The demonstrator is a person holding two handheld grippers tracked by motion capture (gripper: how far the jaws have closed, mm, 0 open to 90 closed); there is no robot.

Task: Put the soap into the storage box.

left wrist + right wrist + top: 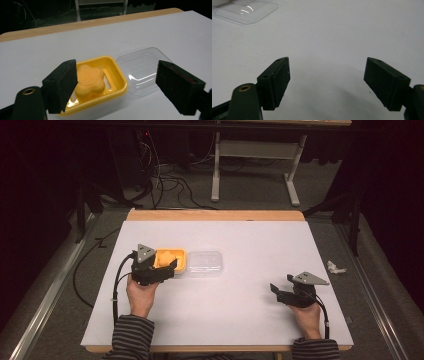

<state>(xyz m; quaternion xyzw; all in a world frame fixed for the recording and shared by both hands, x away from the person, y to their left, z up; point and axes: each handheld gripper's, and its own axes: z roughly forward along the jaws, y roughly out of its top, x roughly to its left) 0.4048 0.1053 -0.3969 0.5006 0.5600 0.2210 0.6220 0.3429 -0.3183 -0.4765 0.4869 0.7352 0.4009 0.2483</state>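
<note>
My left claw (167, 268) is at the left of centre in the high view, just at the near edge of the yellow soap dish (172, 260). Its jaws stand wide apart and hold nothing. In the left gripper view the orange soap (89, 80) lies inside the dish (117, 77), a little left of the middle of the frame, and it shows partly behind my left jaw. I cannot tell if that jaw touches the dish. The clear lid (205, 264) lies flat on the white worktop (225, 315), just beside the dish on its right.

My right claw (276, 291) is at the lower right of the high view, well apart from the dish. Its jaws are also wide, with only bare worktop (332, 50) between them.
</note>
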